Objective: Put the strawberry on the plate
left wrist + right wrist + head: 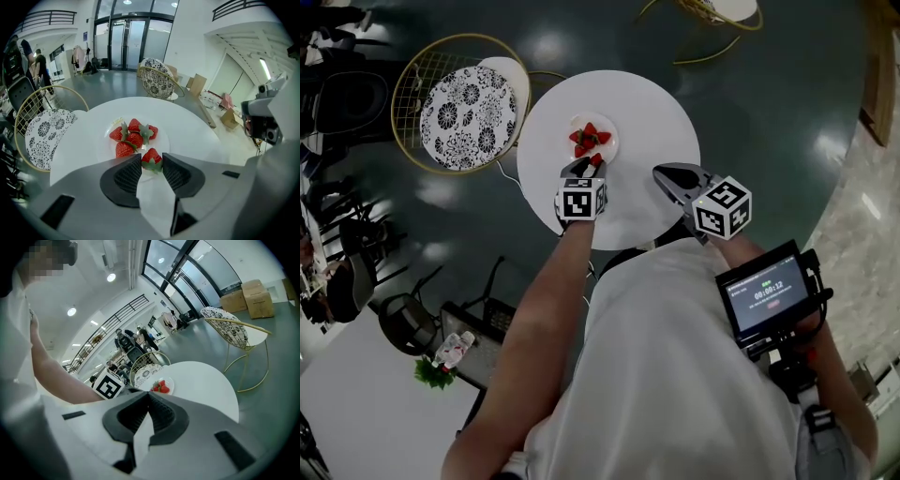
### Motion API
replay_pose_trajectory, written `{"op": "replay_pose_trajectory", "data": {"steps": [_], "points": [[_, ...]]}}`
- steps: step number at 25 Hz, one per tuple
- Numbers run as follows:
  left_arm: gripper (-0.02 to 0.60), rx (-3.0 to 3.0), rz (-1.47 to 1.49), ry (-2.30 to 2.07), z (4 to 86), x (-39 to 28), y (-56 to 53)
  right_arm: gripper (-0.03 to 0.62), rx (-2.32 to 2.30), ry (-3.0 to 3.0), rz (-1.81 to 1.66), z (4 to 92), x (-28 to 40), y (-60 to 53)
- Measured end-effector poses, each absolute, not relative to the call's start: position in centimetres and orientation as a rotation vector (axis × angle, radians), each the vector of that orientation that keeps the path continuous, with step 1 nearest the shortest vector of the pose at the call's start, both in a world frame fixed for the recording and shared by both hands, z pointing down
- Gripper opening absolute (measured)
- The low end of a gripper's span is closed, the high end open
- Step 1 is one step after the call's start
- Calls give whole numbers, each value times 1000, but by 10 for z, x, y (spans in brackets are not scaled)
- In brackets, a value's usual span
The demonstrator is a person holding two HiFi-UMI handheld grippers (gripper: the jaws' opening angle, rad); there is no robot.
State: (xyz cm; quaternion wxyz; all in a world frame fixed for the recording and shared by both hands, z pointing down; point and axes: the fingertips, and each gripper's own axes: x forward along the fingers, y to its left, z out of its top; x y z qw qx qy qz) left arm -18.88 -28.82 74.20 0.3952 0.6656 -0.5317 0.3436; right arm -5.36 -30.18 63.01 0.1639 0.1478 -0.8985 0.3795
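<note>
Your round white bench stands on a glossy grey floor, with a gold wire chair and its patterned cushion just beside it. The strawberry lies lengthwise along your left gripper jaws, red tip away, green leaves toward you. It is pinched at the near rim of the white plate, beside four more berries. Your right gripper jaws are pressed together, empty

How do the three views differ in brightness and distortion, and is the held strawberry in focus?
Head view: dim overall, lamp glare on the floor. Left gripper view: bright, fisheye-curved edges, the held strawberry sharp. Right gripper view: bright, strongly curved, dark corners, plate tiny.
</note>
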Motion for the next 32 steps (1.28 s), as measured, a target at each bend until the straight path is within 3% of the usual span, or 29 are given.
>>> {"op": "replay_pose_trajectory", "data": {"steps": [32], "points": [[140, 1663, 678, -1447, 721, -199, -300, 6, 461, -2562, 1091, 632, -51, -309]]}}
